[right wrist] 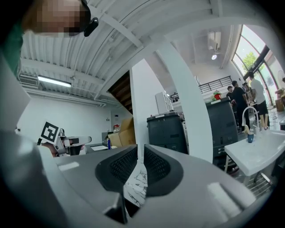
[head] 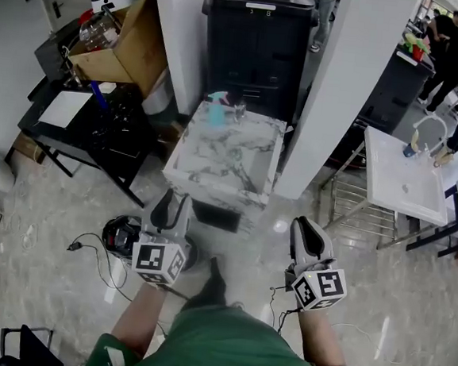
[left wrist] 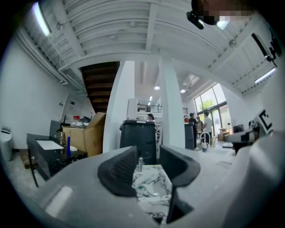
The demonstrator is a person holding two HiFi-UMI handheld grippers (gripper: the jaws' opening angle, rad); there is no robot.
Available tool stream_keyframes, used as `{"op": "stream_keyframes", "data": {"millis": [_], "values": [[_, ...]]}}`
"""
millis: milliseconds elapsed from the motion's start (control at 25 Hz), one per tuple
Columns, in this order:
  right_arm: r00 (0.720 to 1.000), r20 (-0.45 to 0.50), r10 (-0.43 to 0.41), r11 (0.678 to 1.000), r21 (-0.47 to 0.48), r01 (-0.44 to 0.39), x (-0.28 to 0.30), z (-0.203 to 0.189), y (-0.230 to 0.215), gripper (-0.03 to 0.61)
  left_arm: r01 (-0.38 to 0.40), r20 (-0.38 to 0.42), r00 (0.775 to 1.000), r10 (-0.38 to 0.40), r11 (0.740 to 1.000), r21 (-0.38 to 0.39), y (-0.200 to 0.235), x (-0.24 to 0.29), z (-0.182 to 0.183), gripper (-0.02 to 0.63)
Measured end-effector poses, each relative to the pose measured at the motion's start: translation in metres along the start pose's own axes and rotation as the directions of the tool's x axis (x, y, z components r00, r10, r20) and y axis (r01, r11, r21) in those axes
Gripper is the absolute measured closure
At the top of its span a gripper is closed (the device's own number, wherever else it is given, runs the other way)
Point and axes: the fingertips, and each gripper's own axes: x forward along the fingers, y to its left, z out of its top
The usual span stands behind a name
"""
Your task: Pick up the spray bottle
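Observation:
The spray bottle (head: 217,109) is teal and stands at the far edge of a small marble-topped table (head: 227,158), next to a small clear item (head: 239,107). My left gripper (head: 176,200) hangs level in front of the table's near left corner, well short of the bottle. Its jaws are open with nothing between them. In the left gripper view the marble top (left wrist: 151,180) shows through the gap of the left gripper (left wrist: 148,156). My right gripper (head: 306,225) is off the table's near right corner with its jaws together and empty. The right gripper (right wrist: 140,153) faces a white pillar.
A black bin (head: 258,37) stands right behind the table, between white pillars (head: 332,92). A black desk (head: 82,125) with a cardboard box (head: 125,50) is to the left, and a white table (head: 405,178) to the right. Cables (head: 96,246) lie on the floor. People stand far right.

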Motion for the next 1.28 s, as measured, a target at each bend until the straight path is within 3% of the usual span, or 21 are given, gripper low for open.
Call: {"op": "stream_keyframes", "data": {"millis": [560, 800, 1280], "values": [[0.995, -0.017, -0.099, 0.994, -0.041, 0.098, 0.169, 0.025, -0.064, 0.534, 0.074, -0.007, 0.997, -0.075, 0.995, -0.061, 0.083, 0.184, -0.017, 0.451], [0.996, -0.028, -0.086, 0.995, -0.053, 0.085, 0.22, 0.025, -0.059, 0.534, 0.07, -0.012, 0.997, -0.072, 0.994, -0.086, 0.124, 0.22, -0.023, 0.451], [0.995, -0.04, -0.088, 0.996, -0.033, 0.086, 0.253, 0.025, -0.1, 0.534, 0.048, -0.032, 0.998, -0.051, 0.996, -0.073, 0.125, 0.271, -0.034, 0.451]]}}
